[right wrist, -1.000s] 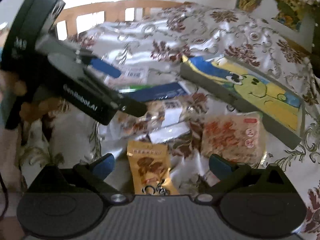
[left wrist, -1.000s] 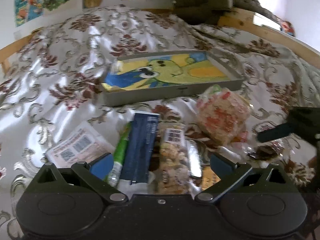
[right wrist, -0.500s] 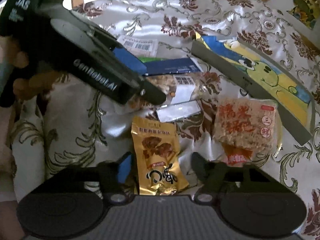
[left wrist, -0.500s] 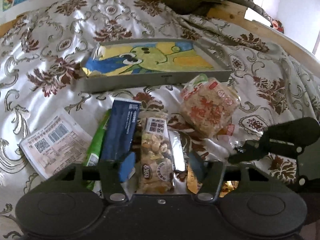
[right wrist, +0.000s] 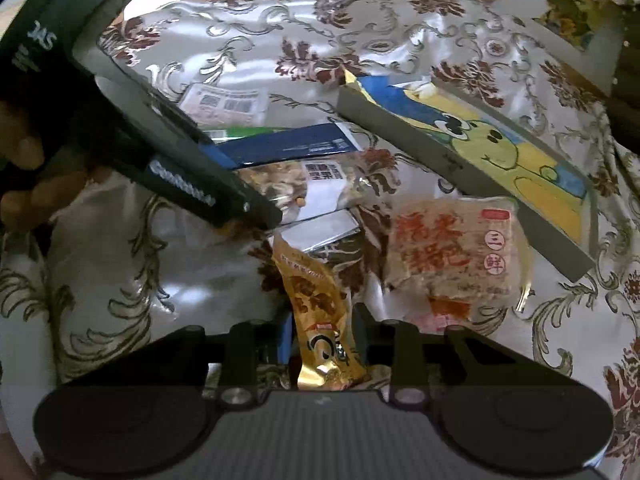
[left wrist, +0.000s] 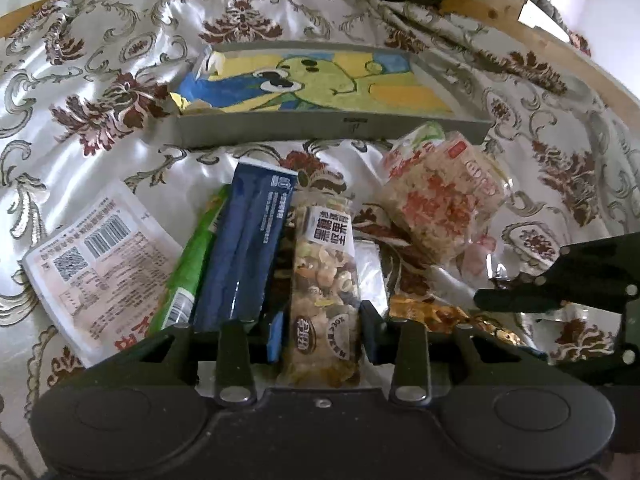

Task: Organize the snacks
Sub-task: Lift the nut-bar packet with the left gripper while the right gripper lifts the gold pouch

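A second ago both my grippers stand wide open; now the jaws of each are closing. The left gripper point(left wrist: 320, 336) comes lower over the pile and has the clear nut-mix bag point(left wrist: 325, 280) between its pads. The right gripper point(right wrist: 322, 338) now has the gold snack packet point(right wrist: 320, 312) between its fingers, and this packet looks creased and lifted at its near end
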The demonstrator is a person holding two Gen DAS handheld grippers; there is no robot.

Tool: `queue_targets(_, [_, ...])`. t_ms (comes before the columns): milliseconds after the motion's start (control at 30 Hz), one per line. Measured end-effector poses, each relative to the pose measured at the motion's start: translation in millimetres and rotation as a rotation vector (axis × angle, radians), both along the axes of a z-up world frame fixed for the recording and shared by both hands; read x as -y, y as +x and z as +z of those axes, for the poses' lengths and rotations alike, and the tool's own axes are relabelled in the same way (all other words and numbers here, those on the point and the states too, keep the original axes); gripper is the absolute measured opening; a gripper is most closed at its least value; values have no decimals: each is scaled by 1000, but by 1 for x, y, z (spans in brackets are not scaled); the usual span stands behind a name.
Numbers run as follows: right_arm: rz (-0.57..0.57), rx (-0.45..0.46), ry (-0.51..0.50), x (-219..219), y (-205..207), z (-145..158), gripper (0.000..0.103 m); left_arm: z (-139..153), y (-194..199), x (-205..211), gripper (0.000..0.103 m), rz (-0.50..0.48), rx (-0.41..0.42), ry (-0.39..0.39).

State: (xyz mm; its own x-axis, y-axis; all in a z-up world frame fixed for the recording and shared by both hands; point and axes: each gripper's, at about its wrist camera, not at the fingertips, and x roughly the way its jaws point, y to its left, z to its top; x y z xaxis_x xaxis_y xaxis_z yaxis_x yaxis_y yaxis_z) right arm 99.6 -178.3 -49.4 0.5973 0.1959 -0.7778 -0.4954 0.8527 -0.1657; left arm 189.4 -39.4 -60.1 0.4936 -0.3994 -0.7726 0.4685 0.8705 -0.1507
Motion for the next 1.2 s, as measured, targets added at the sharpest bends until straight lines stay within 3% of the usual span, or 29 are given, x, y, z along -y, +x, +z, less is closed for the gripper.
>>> queue_targets(100, [3, -9, -37, -5, 1, -8, 35, -1, 0, 1, 40, 4, 3, 2])
queue_targets(233, [11, 36, -126, -13, 0, -17, 48, 0, 0, -2, 40, 23, 1, -19])
queue_targets(333, [28, 64, -169, -18, -2, -21, 48, 0, -1, -2, 39, 23, 6, -13])
queue_targets(400, [33, 64, -169, -19, -2, -21, 43, -1, -2, -1, 39, 21, 12, -6])
queue_targets(467, [34, 57, -159, -19, -2, -21, 25, 0, -3, -1, 39, 21, 14, -5])
queue_targets(1000, [4, 51, -131, -14, 3, -22, 24, -1, -6, -2, 39, 32, 18, -25])
queue_targets(1200, [21, 114, -134, -15, -5, -15, 20, 2, -11, -1, 38, 31, 35, -15])
